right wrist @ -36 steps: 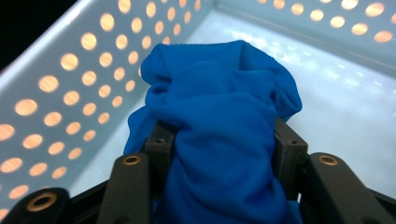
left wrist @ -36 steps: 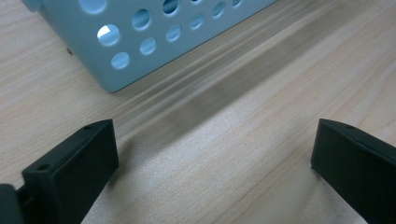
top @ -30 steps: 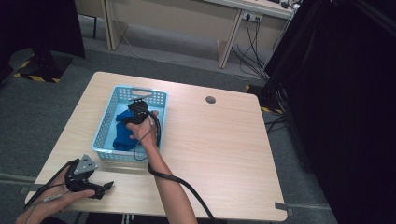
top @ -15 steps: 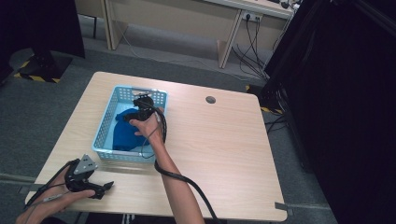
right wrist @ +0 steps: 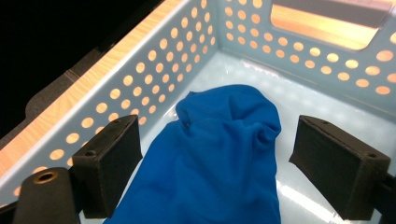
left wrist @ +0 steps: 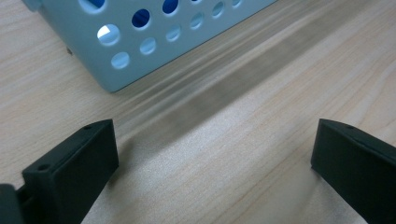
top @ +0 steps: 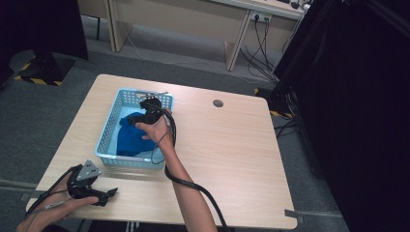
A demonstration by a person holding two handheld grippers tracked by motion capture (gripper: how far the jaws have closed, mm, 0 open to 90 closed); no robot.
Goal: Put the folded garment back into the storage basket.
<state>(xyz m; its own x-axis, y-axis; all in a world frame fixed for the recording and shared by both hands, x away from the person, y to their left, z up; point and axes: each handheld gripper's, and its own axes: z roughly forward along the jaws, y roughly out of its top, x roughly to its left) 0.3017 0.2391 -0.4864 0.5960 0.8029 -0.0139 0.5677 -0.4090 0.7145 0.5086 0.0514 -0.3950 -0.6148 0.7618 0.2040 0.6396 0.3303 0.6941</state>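
Down in the light blue perforated basket [right wrist: 140,88] lies a crumpled blue cloth [right wrist: 219,163], looks soft, light and floppy, so I'd pinch the raised fold near its top. Right gripper [right wrist: 215,163] hovers over it, jaws spread either side, while the left gripper [left wrist: 215,163] sits spread on the wooden table [left wrist: 261,116] beside the basket

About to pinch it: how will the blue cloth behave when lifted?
The cloth lies crumpled in soft folds, so it will likely sag and drape. It looks thin, probably light. Loose in the basket, it should lift free, though trailing fabric may drag.
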